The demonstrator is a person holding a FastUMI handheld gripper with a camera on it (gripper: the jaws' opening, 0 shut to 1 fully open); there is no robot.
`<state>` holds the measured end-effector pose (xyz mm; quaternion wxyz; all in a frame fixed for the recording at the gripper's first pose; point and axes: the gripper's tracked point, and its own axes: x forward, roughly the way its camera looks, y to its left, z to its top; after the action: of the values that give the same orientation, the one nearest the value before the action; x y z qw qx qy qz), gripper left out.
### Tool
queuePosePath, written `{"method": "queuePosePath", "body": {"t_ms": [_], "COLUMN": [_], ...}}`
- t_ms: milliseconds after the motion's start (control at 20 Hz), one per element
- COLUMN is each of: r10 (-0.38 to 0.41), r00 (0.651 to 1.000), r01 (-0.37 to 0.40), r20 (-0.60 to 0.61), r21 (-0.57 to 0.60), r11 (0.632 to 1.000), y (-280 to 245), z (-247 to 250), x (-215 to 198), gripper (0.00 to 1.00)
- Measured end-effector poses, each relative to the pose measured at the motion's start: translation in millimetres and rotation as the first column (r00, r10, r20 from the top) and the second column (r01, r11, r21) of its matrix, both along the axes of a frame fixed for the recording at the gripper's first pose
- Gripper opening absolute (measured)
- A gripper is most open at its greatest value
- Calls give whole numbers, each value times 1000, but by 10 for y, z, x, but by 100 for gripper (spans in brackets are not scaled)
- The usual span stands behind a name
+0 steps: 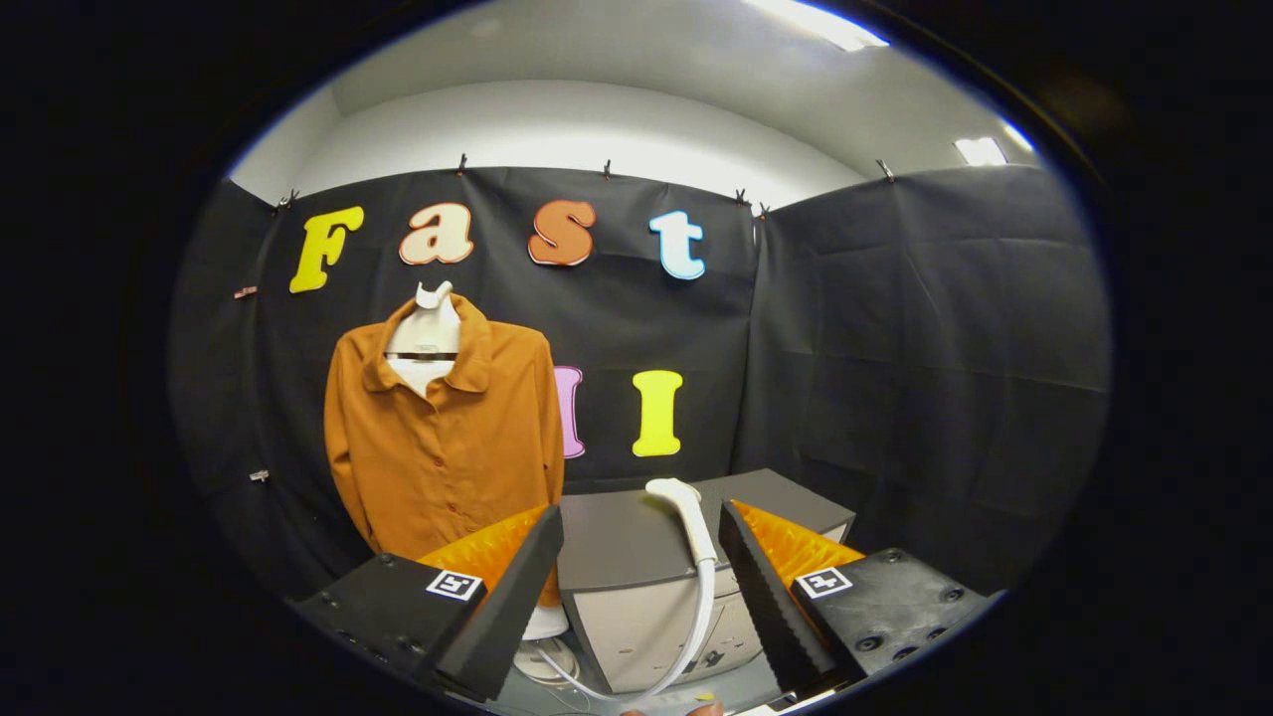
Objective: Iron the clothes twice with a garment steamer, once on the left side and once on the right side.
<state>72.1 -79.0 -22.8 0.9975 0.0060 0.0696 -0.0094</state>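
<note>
Gripper (641,537) fingers spread wide, nothing between the pads, not touching anything. Judging by the aim, it's lined up for a grab, not yet made.

Steamer (686,517) sits just ahead, in the gap between the fingers but nearer the right one. Head lies on top of a box (617,542), handle hanging over the box's front edge so it's free to pinch. Hose (686,646) drops from the handle, loops low and runs off toward a pale round base (545,636) under the left finger; can't tell what that base is.

Box is closed, grey top, lighter front with some small fitting low down, too small to read. Contents not visible.

Beyond, left of the box: shirt (443,438) on a hanger (428,333) against the wall (895,348), front facing out, hanging flat and buttoned. Both halves exposed for a pass each side. No steaming started by the look of it.
</note>
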Motion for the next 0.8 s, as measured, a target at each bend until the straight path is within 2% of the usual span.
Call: {"method": "queuePosePath", "body": {"t_ms": [150,350,600,800], "r10": [23,85,151,154], "r00": [988,947,862,806], "r01": [-20,-63,-103,-102], "r20": [-155,-308,-484,-571], "r21": [27,78,124,123], "r11": [999,995,987,987], "y": [-217,-353,-516,-641], "z": [-309,-702,-1353,-1778], "x": [388,952,1598,2073], "gripper": [99,99,100,99]}}
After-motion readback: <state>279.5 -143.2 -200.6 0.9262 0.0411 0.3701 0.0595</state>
